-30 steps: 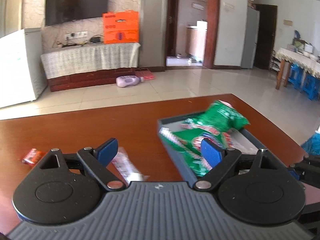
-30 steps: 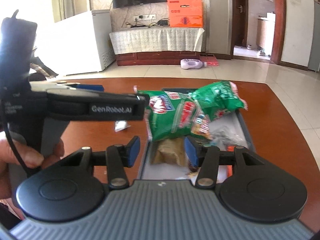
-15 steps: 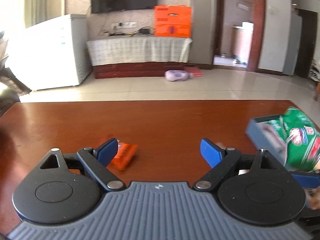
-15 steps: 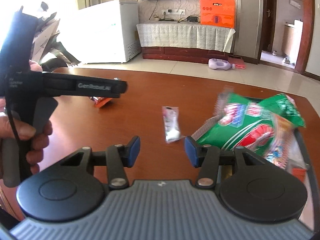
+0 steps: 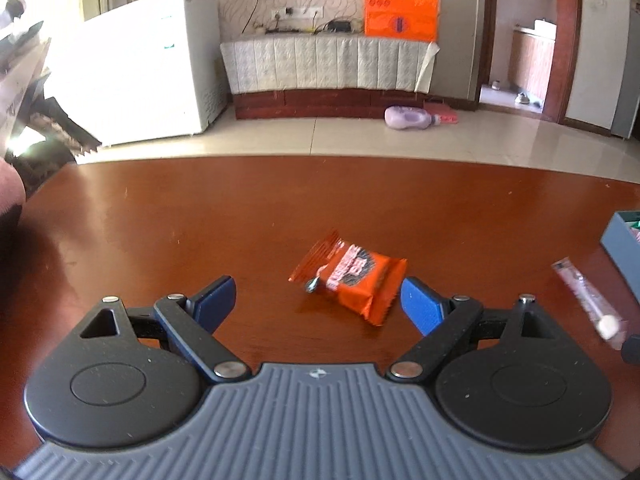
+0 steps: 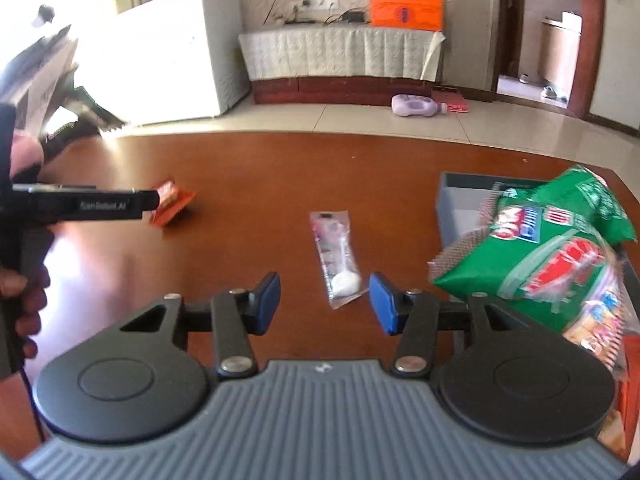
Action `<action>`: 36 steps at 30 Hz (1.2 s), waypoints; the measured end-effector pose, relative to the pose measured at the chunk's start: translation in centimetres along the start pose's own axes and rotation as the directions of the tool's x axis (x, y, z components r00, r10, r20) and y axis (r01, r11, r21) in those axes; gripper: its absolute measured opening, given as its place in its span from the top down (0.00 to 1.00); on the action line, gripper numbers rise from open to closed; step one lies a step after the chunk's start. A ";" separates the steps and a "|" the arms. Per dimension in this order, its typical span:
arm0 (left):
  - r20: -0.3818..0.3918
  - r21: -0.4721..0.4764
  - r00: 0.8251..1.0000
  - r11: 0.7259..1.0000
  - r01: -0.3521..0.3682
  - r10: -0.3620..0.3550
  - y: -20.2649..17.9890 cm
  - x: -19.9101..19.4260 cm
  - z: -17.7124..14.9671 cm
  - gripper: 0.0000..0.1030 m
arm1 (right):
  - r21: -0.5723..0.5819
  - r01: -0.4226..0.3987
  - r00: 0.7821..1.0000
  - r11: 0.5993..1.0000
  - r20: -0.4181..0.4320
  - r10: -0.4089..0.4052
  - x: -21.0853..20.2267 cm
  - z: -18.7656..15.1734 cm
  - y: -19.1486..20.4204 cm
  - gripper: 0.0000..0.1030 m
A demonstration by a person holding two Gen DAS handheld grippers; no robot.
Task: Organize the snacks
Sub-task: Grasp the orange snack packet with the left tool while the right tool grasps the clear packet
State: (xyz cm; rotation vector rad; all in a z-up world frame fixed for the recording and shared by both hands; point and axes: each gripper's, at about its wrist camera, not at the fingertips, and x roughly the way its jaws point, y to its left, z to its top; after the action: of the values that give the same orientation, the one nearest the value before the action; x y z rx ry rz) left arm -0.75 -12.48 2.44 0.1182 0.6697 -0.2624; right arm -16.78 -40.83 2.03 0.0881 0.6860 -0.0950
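Your tabletop (image 5: 168,216) is a broad stretch of glossy red-brown wood, and the grey tray (image 6: 450,200) sits at its right side, already heaped with green snack bags (image 6: 552,256) that spill over its near rim. Two snacks lie loose on the wood: the orange packet (image 5: 352,276) rests flat just ahead of your left hand-held gripper (image 5: 316,300), nearer its right pad than its left, and the slim clear sachet (image 6: 336,256) lies lengthwise just ahead of your right hand-held gripper (image 6: 324,304), its white lump near the gap. Both are released and hold nothing: the left stands spread wide, the right about half spread. The risks from here come mostly from thin, slippery wrappers on a slick surface. If you close the left pads without centring first, the right pad will likely meet the packet first and shove it sideways instead of pinching it. If you come in too shallow, the pads may skate over the foil; too steep, and they may jam on the wood. The sachet is flatter still, so the right pads could close over it and catch only a crimped edge, letting it slip out on the way across. The tray looks crowded, so a careless drop could slide off the green bags and land outside.
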 end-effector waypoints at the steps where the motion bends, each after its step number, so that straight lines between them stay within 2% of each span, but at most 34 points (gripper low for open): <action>1: -0.005 0.002 1.000 1.000 0.007 -0.007 0.2 0.5 0.0 0.10 | -0.010 0.007 1.000 1.000 -0.004 -0.007 0.4 0.1 0.2 0.50; 7: -0.030 0.026 0.999 1.000 0.017 -0.016 0.5 3.0 0.4 0.10 | -0.038 0.043 0.997 0.998 -0.064 -0.045 3.9 0.7 0.4 0.50; 14: -0.051 0.016 0.997 0.999 0.050 -0.049 0.4 5.1 0.9 0.11 | -0.017 0.027 0.997 0.999 -0.077 -0.028 5.3 1.1 0.4 0.50; 17: -0.064 0.017 0.995 0.997 0.074 -0.073 0.4 5.3 0.7 0.23 | -0.021 0.005 0.997 1.000 -0.080 -0.007 5.3 1.2 0.3 0.51; 19: -0.058 0.019 0.995 0.996 0.086 -0.084 0.1 5.3 0.8 0.43 | -0.030 -0.009 0.996 1.000 -0.084 0.006 5.2 1.3 0.5 0.66; 20: -0.058 0.016 0.993 0.995 0.099 -0.098 0.1 5.3 0.9 0.47 | -0.034 -0.019 0.996 0.999 -0.089 0.016 5.1 1.3 0.7 0.76; 21: -0.060 0.010 0.992 0.994 0.110 -0.109 -0.3 5.3 1.0 0.51 | -0.038 -0.027 0.995 0.999 -0.093 0.023 4.9 1.3 0.7 0.77; 25: -0.064 0.008 0.991 0.993 0.121 -0.120 -1.0 5.2 0.9 0.58 | -0.056 -0.047 0.994 0.997 -0.100 0.041 4.1 1.0 1.3 0.78; 36: -0.038 -0.004 0.994 0.995 0.104 -0.104 -2.8 3.3 1.2 0.58 | -0.044 -0.070 0.995 0.997 -0.073 0.067 1.6 1.2 1.5 0.78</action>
State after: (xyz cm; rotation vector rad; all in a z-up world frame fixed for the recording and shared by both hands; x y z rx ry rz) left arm 1.63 -16.04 1.22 0.0862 0.7149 -0.3602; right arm -14.63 -39.57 2.06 0.0710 0.7555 -0.0099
